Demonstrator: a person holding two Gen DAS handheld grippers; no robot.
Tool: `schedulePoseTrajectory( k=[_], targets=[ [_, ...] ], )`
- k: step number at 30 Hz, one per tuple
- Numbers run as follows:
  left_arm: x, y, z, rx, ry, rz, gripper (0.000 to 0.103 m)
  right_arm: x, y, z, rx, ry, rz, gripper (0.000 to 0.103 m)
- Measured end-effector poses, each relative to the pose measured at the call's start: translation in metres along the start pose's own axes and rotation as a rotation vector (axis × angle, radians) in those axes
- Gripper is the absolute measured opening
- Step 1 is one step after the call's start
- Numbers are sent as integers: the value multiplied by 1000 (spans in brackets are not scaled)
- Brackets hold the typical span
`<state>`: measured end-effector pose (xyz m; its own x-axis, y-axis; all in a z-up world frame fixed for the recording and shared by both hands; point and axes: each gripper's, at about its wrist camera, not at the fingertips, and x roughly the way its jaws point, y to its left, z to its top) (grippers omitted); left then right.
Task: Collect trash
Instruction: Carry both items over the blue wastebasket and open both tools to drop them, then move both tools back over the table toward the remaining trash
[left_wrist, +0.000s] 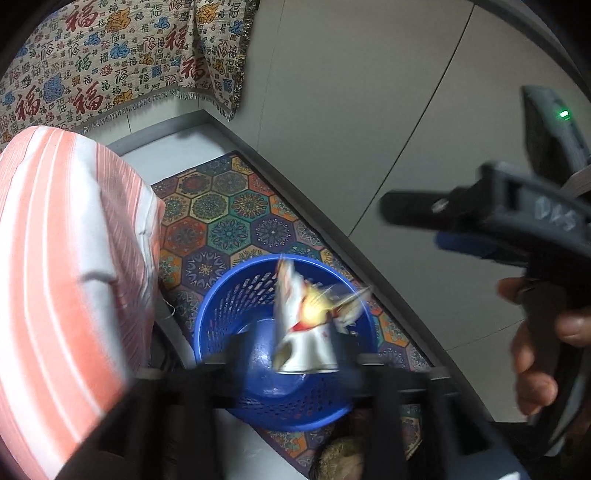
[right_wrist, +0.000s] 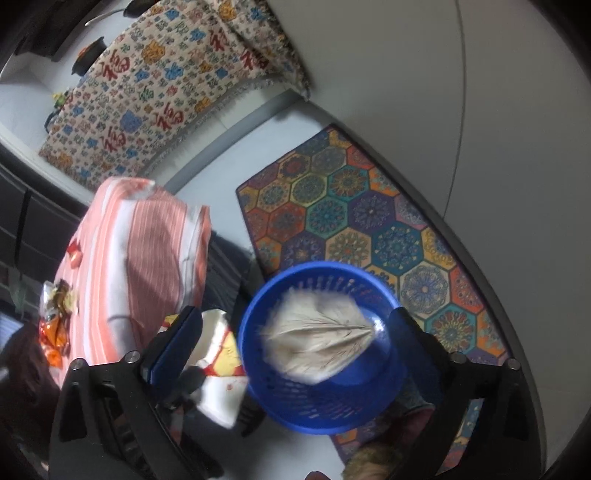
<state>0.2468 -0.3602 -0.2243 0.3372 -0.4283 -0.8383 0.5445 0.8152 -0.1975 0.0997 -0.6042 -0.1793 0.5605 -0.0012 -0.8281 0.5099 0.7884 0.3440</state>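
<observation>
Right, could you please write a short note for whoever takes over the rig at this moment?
Left gripper: seems shut on a white, red and yellow wrapper, held over the blue basket; blur makes the grip uncertain.
Right gripper: open and holding nothing, above the basket.
Done: a crumpled pale paper is in or dropping into the basket.
Left: drop the wrapper in, then fetch the orange wrappers on the striped cloth.

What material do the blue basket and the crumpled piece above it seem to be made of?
The blue basket looks like glossy moulded plastic, given its perforated wall. The crumpled piece seems to be thin matte paper, showing fine radiating creases, though blur leaves this uncertain.
</observation>
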Motion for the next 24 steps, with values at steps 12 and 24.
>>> schedulePoseTrajectory(
  k=[12, 24],
  targets=[
    [-61, -13, -24, 62, -116, -57, 62, -55, 22, 11, -78, -272, -68, 102],
    [-204, 54, -90, -92, -246, 87, 83, -60, 127, -28, -374, -373, -14, 102]
  ],
)
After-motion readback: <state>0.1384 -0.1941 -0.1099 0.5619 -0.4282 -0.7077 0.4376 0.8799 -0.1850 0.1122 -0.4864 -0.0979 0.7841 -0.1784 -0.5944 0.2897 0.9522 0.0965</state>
